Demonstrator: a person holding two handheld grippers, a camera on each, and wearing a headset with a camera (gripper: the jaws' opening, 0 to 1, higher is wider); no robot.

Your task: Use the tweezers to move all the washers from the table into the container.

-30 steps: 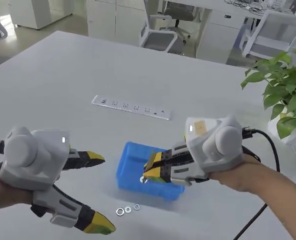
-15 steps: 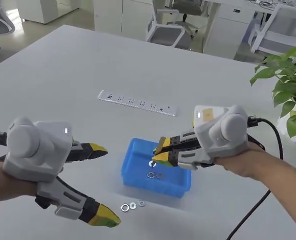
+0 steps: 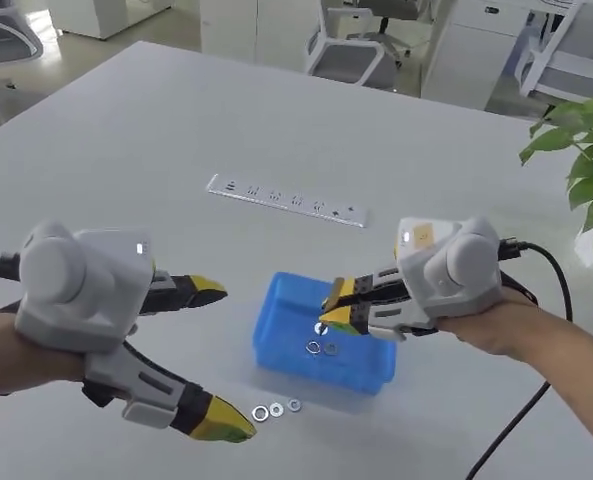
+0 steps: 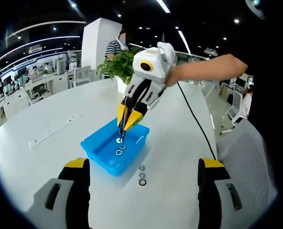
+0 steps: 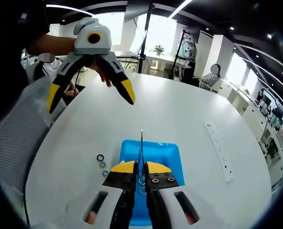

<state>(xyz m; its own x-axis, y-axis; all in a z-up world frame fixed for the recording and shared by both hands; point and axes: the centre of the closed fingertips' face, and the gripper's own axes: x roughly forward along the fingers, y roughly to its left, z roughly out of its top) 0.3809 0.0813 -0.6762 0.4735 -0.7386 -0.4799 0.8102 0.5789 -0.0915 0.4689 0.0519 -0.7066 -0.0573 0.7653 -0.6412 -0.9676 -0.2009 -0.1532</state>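
While the left tool [image 3: 221, 360] gapes, the right tool [image 3: 338, 305] clamps tweezers [image 5: 141, 145] over the container [image 3: 306, 371].

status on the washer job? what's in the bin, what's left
Done: two small metal washers lie in the blue plastic container.
In hand: the right gripper, shut on thin metal tweezers, holds them over the container with what looks like another washer at the tip.
Left: three washers on the white table beside the container. The left gripper is open, holding nothing.
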